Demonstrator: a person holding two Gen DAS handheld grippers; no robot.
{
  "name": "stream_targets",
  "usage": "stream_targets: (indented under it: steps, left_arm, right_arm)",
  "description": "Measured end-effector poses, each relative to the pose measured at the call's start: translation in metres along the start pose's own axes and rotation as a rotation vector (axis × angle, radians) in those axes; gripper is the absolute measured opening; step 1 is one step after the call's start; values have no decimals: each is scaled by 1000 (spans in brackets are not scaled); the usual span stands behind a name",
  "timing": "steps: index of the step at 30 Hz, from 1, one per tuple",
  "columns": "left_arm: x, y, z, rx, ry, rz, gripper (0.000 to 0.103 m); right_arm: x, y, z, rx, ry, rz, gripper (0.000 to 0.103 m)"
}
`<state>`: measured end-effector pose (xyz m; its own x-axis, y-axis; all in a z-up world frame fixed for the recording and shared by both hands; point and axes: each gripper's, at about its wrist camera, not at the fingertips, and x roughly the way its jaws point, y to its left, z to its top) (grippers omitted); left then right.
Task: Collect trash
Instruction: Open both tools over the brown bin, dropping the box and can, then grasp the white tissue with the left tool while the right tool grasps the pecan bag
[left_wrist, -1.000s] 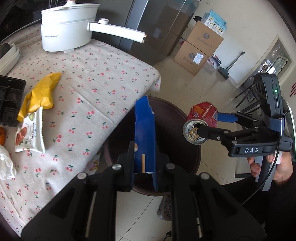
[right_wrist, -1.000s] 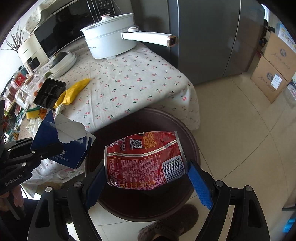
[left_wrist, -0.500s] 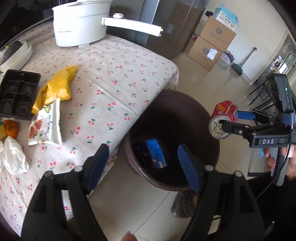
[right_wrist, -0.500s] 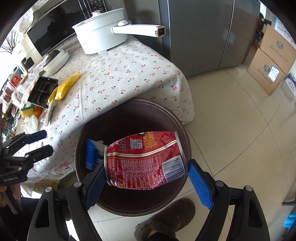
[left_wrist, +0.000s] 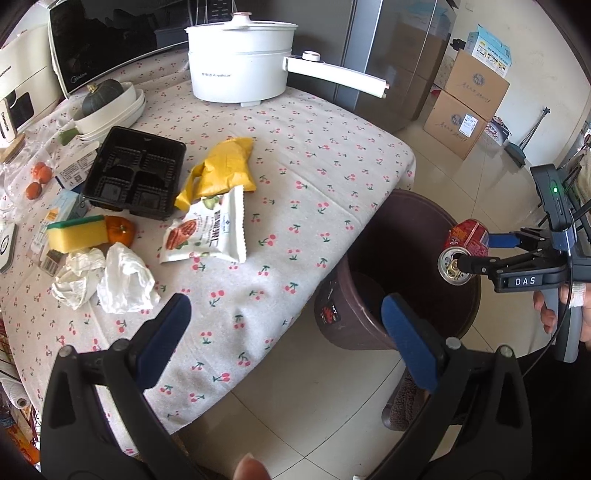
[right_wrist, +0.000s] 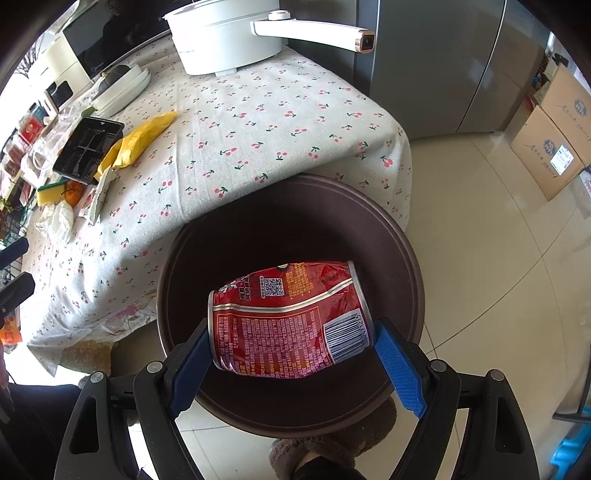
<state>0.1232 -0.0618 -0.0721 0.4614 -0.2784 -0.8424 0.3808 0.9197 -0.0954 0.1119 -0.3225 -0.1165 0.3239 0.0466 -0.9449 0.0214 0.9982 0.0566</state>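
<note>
My left gripper (left_wrist: 284, 310) hangs over the table's near corner, its jaws opening wide with nothing between them. On the cherry-print cloth lie a yellow bag (left_wrist: 225, 166), a white snack wrapper (left_wrist: 210, 232), a black plastic tray (left_wrist: 136, 170) and crumpled tissues (left_wrist: 110, 280). The brown bin (left_wrist: 340, 314) stands on the floor against the table corner. My right gripper (right_wrist: 291, 332) is shut on a dented red can (right_wrist: 288, 321), held sideways right above the bin's mouth (right_wrist: 406, 258). The left wrist view shows the same can (left_wrist: 467, 240) at the right.
A white pot (left_wrist: 240, 66) with a long handle stands at the table's far side, beside a bowl holding a squash (left_wrist: 107, 99). A yellow sponge (left_wrist: 75, 232) and an orange (left_wrist: 120, 229) lie by the tray. Cardboard boxes (left_wrist: 469, 110) stack on the tiled floor. A slippered foot (right_wrist: 325, 454) is by the bin.
The left gripper let go of a blue carton, which dropped into the bin, then opened wide and swung back over the table. The right gripper kept the can and sank slightly over the bin.
</note>
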Motion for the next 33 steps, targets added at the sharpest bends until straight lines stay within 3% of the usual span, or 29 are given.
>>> stream_targets:
  steps: [6,11,33]
  left_arm:
    - [-16,23,-9,-44,-13,21,102]
    - [-27,44,-15,-92,-20,37,102]
    - [-51,131,-27,-272,-42,159,102]
  right_arm:
    - [8,13,4,-20,27,1,87]
    - [5,24,10,-26,6,13,100]
    - [-12,94,50,-78,-84,61,100]
